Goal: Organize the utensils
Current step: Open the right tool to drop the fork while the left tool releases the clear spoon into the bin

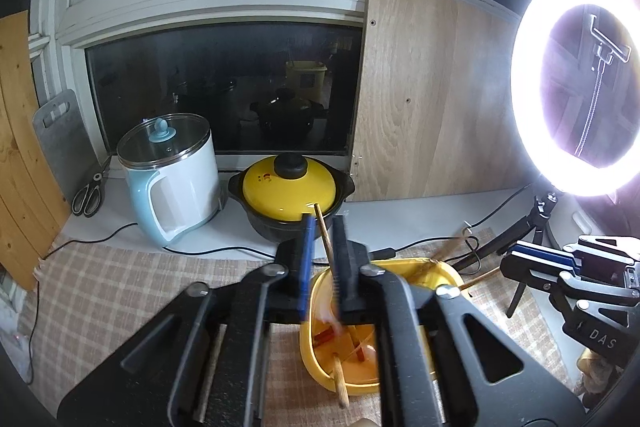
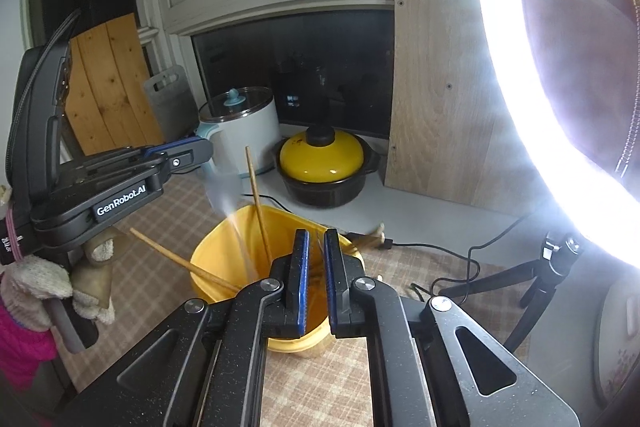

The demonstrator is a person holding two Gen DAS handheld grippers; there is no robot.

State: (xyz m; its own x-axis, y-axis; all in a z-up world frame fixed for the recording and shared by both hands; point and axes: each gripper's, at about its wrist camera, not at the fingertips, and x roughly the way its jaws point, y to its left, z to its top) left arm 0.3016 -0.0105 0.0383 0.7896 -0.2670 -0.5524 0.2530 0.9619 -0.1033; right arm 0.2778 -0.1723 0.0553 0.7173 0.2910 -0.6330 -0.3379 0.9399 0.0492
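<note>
A yellow plastic container [image 1: 404,267] stands on the checked cloth and holds several wooden chopsticks and orange utensils. My left gripper [image 1: 325,227] is above it, its jaws slightly apart, with one wooden chopstick [image 1: 325,233] upright between them; whether they touch it I cannot tell. A blurred pale utensil [image 2: 224,195] drops below the left gripper into the container [image 2: 216,251]. My right gripper [image 2: 316,239] hovers over the container's near rim, jaws narrowly apart, a thin clear item between them. It shows in the left wrist view [image 1: 532,259] at the right.
A yellow-lidded black pot [image 1: 290,193] and a white-blue electric cooker [image 1: 172,175] stand behind the container by the window. Scissors [image 1: 88,199] and a grey cutting board [image 1: 60,135] lie far left. A ring light [image 1: 576,83] on a tripod stands right, with cables across the table.
</note>
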